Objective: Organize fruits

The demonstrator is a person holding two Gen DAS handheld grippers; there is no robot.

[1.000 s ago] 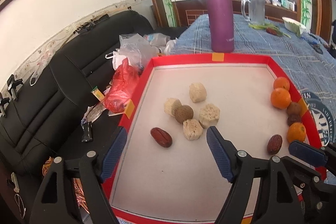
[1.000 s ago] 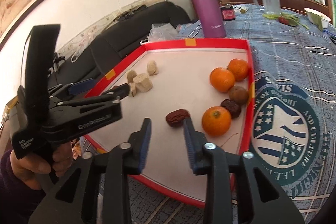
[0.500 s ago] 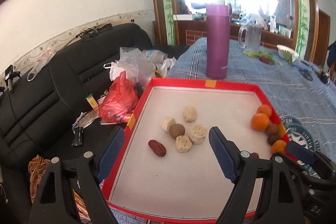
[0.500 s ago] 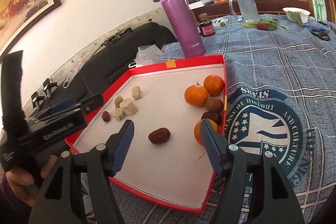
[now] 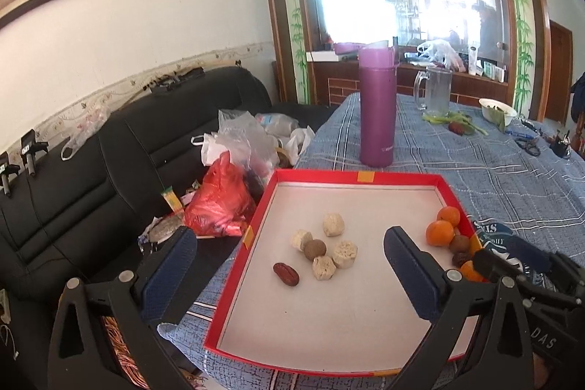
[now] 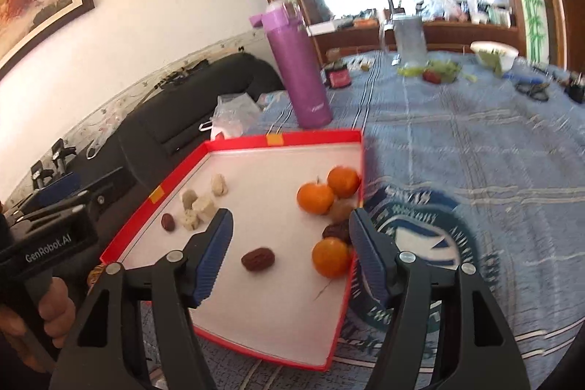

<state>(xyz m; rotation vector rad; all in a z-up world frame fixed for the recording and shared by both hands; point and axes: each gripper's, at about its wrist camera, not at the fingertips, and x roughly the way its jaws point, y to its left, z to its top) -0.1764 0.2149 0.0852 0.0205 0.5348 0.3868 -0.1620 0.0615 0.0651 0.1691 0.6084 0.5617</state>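
Tablecloth, red tray (image 5: pixel 260 218), 3 oranges (image 6: pixel 315 197)

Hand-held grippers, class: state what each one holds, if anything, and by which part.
Nothing is held. The left hand-held gripper and right hand-held gripper both stand open above the red tray, gripping no fruit.

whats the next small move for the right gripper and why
Probably lower the right gripper onto the lone date mid-tray. It is open and empty, the date lies between its fingers, apart from the oranges along the right wall of the tray, where another date already sits.
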